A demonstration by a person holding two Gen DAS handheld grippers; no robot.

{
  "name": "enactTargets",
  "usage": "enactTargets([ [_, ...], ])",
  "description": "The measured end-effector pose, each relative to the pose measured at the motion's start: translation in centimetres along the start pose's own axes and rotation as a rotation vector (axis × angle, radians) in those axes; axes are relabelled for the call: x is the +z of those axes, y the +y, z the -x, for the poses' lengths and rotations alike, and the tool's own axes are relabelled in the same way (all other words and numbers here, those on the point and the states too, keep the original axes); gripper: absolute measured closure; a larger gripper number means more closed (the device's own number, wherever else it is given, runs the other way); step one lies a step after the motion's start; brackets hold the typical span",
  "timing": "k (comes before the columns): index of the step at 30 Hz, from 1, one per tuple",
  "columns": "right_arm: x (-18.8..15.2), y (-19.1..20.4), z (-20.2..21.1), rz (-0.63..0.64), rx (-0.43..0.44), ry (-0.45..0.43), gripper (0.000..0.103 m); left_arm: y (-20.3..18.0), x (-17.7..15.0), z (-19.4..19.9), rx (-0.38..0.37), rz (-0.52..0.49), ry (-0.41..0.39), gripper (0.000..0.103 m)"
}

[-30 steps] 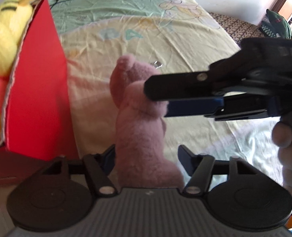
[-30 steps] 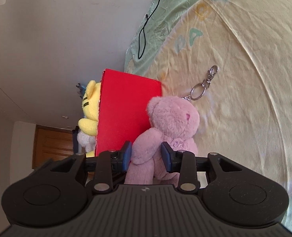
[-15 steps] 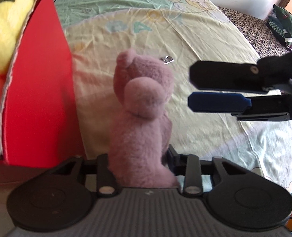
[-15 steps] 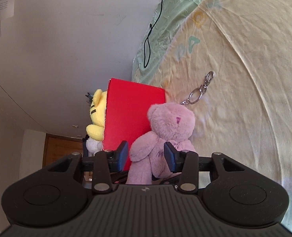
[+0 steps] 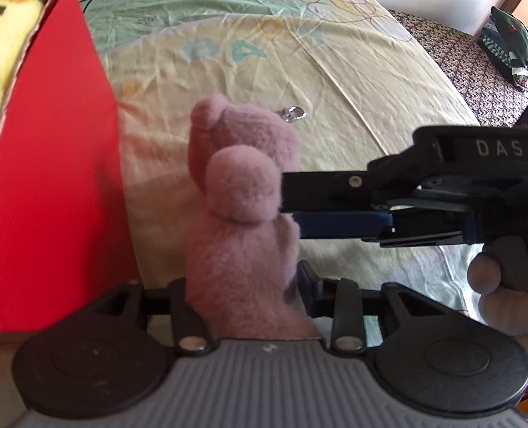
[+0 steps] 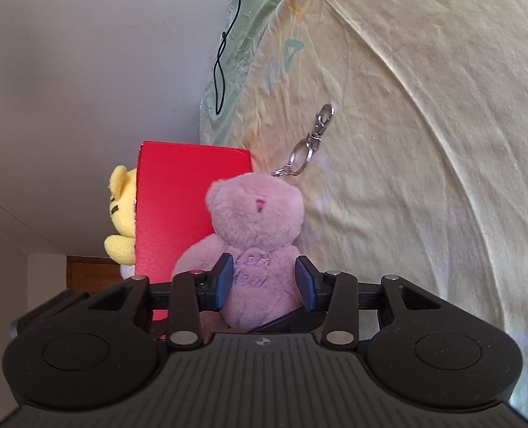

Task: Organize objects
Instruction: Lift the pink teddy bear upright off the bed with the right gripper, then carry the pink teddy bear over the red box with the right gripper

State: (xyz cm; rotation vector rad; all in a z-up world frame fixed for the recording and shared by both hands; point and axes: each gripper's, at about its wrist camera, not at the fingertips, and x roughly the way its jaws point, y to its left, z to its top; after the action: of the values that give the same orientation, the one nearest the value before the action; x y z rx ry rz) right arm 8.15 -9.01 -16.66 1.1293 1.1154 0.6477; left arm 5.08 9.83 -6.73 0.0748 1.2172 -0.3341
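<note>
A fluffy pink plush bear with a metal keyring stands on a pale yellow bedsheet beside a red cardboard box – left gripper clamped on its lower body. The right gripper, marked "DAS", brackets its chest; contact looks likely but unclear. The embroidered chest lettering is illegible.

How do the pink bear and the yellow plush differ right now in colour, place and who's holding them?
The pink bear is plain pink; the yellow plush is yellow with dark stripes. The bear is outside the red box, over the bedsheet; the yellow plush sits at the box's open side, mostly hidden. The left gripper clamps the bear and the right gripper brackets its chest; nothing holds the yellow one. Both are soft toys.
</note>
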Motion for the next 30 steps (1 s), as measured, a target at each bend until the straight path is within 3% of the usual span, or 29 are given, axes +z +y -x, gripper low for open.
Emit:
enactTargets([
  [9, -0.7, 2.6, 2.4, 0.134, -0.079, 0.017, 0.061, -3.1, -1.1, 0.7, -0.198, -0.039, -0.005, 0.068],
  [13, -1.7, 3.3, 4.2, 0.186, -0.135, 0.045, 0.061, -3.1, -2.1, 0.9, -0.323, -0.029, 0.013, 0.067],
  [15, -2.3, 3.5, 4.5, 0.206, -0.156, 0.056, 0.061, -2.9, -2.6, 0.8, -0.344, -0.022, 0.024, 0.067],
  [17, -3.0, 3.7, 4.0, 0.233, -0.172, 0.068, 0.061, -2.7, -3.3, 0.6, -0.328, -0.02, 0.035, 0.068],
  [20, -3.5, 3.8, 3.3, 0.257, -0.182, 0.07, 0.06, -2.0, -4.0, 1.2, -0.314, -0.002, 0.011, 0.038],
  [22, -3.6, 3.5, 2.9, 0.25, -0.183, 0.06, 0.06, -1.6, -4.4, 1.6, -0.248, 0.003, -0.017, 0.023],
  [30, -3.7, 3.5, 1.4, 0.266, -0.16, 0.072, 0.06, 0.4, -4.3, 2.6, -0.119, 0.019, -0.072, 0.02],
])
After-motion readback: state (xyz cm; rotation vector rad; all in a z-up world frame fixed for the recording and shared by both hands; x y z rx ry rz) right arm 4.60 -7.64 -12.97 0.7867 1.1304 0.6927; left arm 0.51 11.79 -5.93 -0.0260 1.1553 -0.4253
